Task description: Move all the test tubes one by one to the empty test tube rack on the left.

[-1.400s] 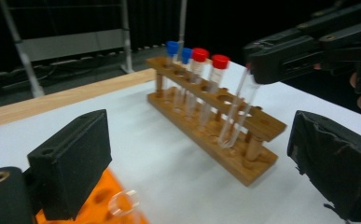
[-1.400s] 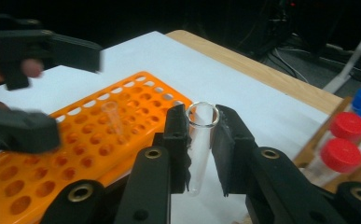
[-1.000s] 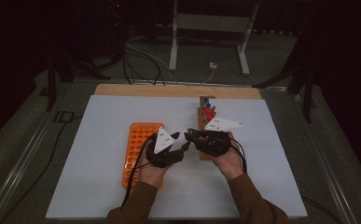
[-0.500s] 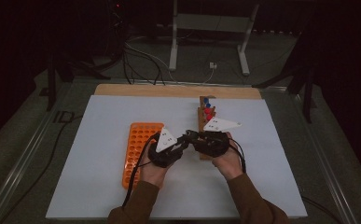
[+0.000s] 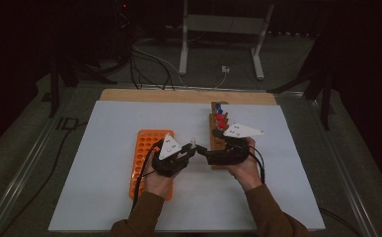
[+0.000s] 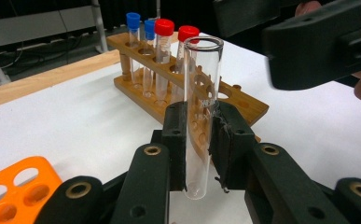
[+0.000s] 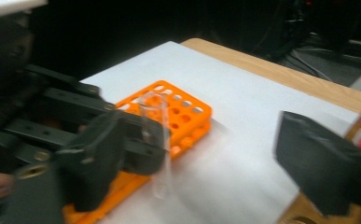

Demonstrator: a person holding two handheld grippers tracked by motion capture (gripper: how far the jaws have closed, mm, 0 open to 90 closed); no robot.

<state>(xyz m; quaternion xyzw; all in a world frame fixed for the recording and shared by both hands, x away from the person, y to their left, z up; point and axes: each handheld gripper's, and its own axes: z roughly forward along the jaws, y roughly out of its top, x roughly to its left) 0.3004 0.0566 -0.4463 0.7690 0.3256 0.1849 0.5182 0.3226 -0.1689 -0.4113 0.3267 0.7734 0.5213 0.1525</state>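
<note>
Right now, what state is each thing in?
Clear tube: uncapped, empty, upright, clamped in the left claw.
Right claw: jaws have just been opening, nothing between the pads.
Wooden rack: holds two blue-capped and two red-capped tubes.
Orange rack: flat on the table, visible holes empty.

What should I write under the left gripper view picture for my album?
Left gripper holding an open glass tube upright, wooden rack of capped tubes behind.
</note>
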